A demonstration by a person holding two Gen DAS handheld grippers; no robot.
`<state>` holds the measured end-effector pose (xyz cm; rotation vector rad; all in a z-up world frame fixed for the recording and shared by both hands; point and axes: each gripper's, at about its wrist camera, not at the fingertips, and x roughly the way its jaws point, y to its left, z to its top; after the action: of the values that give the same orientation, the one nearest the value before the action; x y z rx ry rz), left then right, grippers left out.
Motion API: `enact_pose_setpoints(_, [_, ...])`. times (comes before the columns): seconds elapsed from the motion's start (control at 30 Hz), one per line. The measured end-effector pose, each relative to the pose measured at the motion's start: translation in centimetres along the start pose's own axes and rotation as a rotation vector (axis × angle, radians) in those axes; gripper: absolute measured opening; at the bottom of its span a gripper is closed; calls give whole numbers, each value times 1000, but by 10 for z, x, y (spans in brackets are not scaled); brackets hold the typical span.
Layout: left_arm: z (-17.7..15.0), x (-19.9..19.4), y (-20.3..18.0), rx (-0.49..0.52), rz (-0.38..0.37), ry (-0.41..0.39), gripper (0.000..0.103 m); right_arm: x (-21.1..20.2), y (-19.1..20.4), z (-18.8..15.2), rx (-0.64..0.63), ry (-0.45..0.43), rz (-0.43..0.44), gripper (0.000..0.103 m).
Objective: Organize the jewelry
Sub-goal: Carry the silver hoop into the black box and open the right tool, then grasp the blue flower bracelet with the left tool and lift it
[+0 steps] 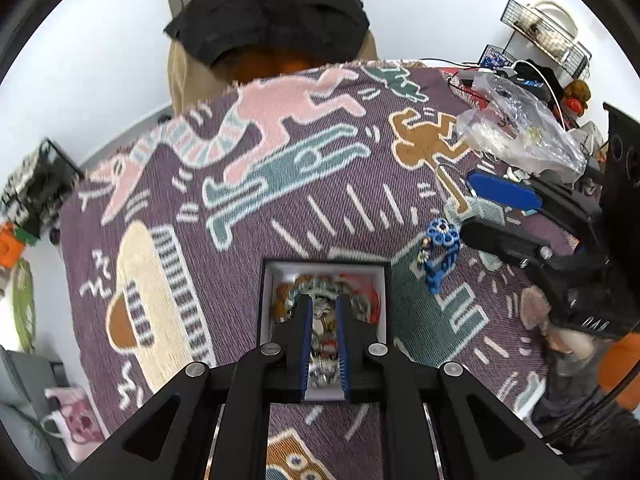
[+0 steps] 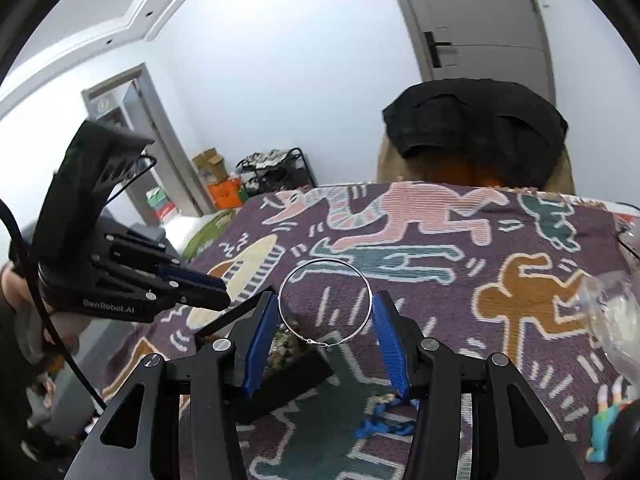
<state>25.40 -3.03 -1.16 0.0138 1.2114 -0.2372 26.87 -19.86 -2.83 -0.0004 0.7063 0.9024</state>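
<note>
A black jewelry box [image 1: 264,304] with a white inside holds several bead bracelets [image 1: 326,285]. My left gripper [image 1: 323,304] hovers over the box, fingers a little apart and empty; it shows at the left of the right wrist view [image 2: 208,290]. My right gripper [image 2: 325,304] holds a thin silver hoop [image 2: 325,266] between its blue pads [image 2: 384,332], above the table. The box shows below it [image 2: 280,384]. A blue beaded piece [image 1: 440,248] lies on the cloth right of the box and shows under the right fingers [image 2: 382,424].
A patterned purple cloth [image 1: 328,184] covers the table. A clear plastic bag [image 1: 520,132], a blue case [image 1: 504,192] and clutter sit at the right. A chair with a black garment [image 1: 272,20] stands behind the table. A small figurine [image 2: 608,420] lies at the right.
</note>
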Motion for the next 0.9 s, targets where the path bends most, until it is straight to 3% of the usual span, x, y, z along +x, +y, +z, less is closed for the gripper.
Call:
enact_pose_setpoints(0.03, [-2,0,2,-8,-5,3,15,2,5,-1,-9,0,8,49])
enact_pose_setpoints(0.1, [-7,-3,10,-26,0,3,33,7,13,-2,-23,1,24,49])
enact_pose_setpoints(0.17, [-12,-8,17,-47,-7,-22,67,13,18,-3,-27,7,41,49])
enact_pose_setpoints(0.2, [-15,-12,22,-64,-11,-40,69,17,20,-4,-26,12,51,49])
enact_pose_setpoints(0.47, [-29,-25,54,-139,15,-82,70,45,31,-7,-26,60,148,52])
enact_pose_setpoints(0.53, [-30,-26,54,-139,9,-86,70,43,26,-8,-11,63,144,55])
enact_pose_setpoints(0.6, [-30,-25,51,-126,11,-90,70,36,16,-7,9,47,114,67])
enact_pose_setpoints(0.73, [-27,-25,39,-89,-3,-100,70,24,-8,-5,63,81,133,68])
enact_pose_setpoints(0.9, [-20,-22,22,-48,-20,-110,70,10,-34,-8,94,130,89,68])
